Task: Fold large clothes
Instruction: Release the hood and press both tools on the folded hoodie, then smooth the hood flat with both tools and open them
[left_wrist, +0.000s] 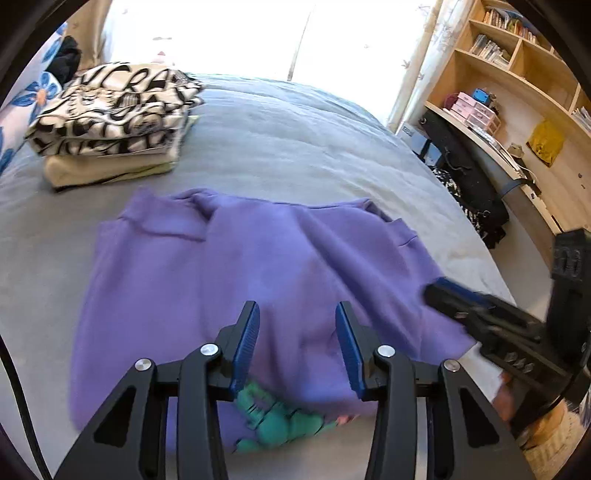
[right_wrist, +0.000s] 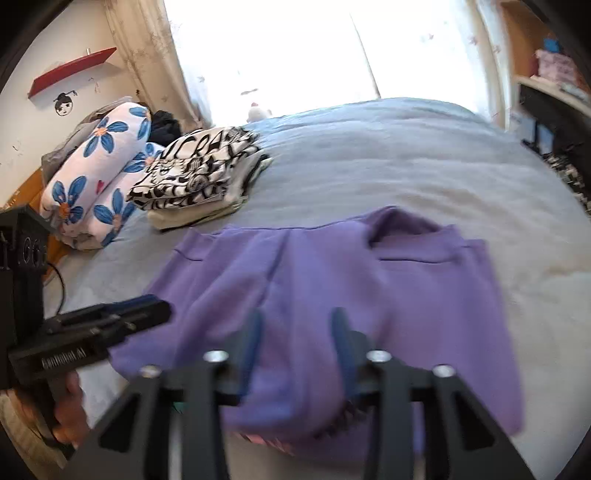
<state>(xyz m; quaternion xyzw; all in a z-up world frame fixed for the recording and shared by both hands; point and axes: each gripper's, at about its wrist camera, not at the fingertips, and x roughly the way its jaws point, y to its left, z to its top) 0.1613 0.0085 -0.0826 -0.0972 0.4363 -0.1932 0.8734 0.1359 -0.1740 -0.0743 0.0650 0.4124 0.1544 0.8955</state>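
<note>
A purple sweatshirt (left_wrist: 236, 280) lies partly folded on the grey bed (left_wrist: 295, 147), its sleeves laid over the body and a green print (left_wrist: 273, 417) showing at its near edge. My left gripper (left_wrist: 295, 325) is open and empty just above the near edge. My right gripper (right_wrist: 297, 325) is open and empty over the same garment (right_wrist: 369, 288). The right gripper also shows in the left wrist view (left_wrist: 480, 314), at the garment's right edge. The left gripper shows in the right wrist view (right_wrist: 110, 321), at its left edge.
A stack of folded clothes with a black-and-white print on top (left_wrist: 114, 118) sits at the bed's far left. Flowered pillows (right_wrist: 99, 173) lie beyond it. A desk and bookshelves (left_wrist: 517, 110) stand to the right of the bed. A bright window is behind.
</note>
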